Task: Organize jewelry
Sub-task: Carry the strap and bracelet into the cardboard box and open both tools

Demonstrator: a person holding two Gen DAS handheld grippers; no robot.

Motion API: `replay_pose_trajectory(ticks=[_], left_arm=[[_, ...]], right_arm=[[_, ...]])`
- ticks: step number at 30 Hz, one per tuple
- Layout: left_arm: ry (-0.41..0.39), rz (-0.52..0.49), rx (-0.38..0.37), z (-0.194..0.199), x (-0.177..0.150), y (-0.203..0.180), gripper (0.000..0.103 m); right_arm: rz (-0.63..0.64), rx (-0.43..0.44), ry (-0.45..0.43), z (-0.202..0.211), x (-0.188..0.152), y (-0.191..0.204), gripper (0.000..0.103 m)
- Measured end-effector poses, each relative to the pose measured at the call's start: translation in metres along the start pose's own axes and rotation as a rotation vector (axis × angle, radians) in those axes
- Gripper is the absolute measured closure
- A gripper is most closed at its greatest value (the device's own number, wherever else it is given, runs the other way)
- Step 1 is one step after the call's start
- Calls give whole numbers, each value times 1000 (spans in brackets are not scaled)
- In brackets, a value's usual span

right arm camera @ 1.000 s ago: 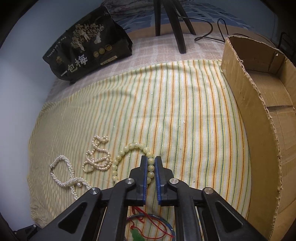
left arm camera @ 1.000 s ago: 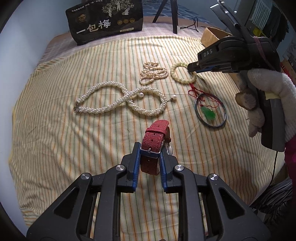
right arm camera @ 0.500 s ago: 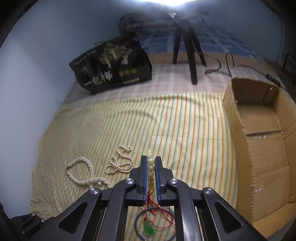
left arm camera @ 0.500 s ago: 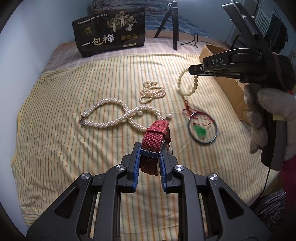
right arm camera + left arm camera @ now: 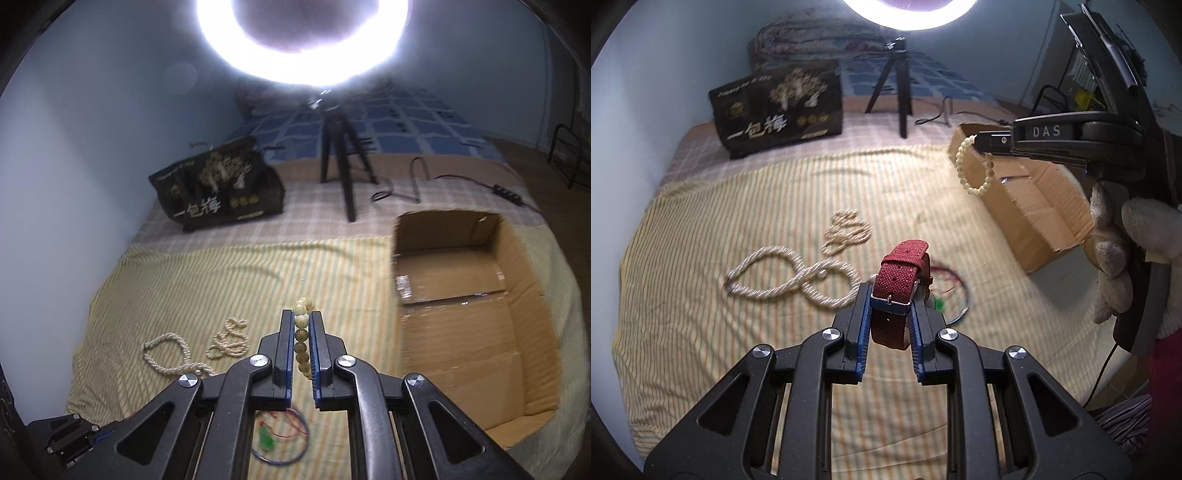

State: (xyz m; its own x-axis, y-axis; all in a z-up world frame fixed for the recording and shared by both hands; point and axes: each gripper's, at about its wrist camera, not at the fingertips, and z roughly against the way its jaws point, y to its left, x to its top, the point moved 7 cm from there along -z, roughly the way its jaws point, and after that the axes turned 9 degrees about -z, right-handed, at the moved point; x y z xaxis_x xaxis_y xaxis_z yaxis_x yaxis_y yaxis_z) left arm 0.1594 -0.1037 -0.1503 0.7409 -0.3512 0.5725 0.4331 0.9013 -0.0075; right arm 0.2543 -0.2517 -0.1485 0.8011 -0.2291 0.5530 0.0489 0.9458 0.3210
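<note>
Currently the left gripper (image 5: 890, 301) is closed on a red woven watch strap (image 5: 899, 275), its blue pads pressing both sides of the strap just below the metal buckle; the strap's free end arches up and away from the fingers, clear of the cloth. The right gripper (image 5: 302, 323) is clamped nearly shut on a cream bead bracelet (image 5: 302, 334). From the right wrist view, a column of beads sits between the blue pads and a few beads project past the tips. From the left wrist view, the same bracelet (image 5: 973, 166) hangs as a loop from the right gripper (image 5: 984, 142), in front of the near wall of the cardboard box (image 5: 1034, 206). A white-gloved hand (image 5: 1126, 254) holds that gripper's handle.

The remaining jewelry lies on the yellow striped cloth (image 5: 738, 229):
- a long white pearl necklace (image 5: 790, 277) laid in a figure-eight;
- a smaller coiled pearl strand (image 5: 846, 230) just behind it;
- a thin blue bangle (image 5: 280, 437) with red cord and a green pendant, partly hidden by the grippers in both views.

The cardboard box (image 5: 461, 295) stands open at the right side of the cloth. A black printed bag (image 5: 221, 192) and a black tripod (image 5: 341, 162) stand on the bed beyond the cloth, under a bright ring light (image 5: 303, 40)
</note>
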Motion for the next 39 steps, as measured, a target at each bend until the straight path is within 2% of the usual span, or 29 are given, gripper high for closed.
replay_pose_trajectory(ticks=[9, 22, 27, 39], left_arm=[[-47, -51, -54, 0, 32, -50, 85], [-59, -107, -120, -25, 65, -119, 85], [-59, -120, -156, -37, 77, -143, 85], [-40, -108, -158, -68, 86, -168, 85]], right_arm=[[-52, -66, -58, 41, 13, -58, 98], [-135, -171, -82, 62, 18, -139, 98], [-176, -184, -85, 64, 21, -160, 98], [-231, -193, -74, 58, 23, -182, 98]])
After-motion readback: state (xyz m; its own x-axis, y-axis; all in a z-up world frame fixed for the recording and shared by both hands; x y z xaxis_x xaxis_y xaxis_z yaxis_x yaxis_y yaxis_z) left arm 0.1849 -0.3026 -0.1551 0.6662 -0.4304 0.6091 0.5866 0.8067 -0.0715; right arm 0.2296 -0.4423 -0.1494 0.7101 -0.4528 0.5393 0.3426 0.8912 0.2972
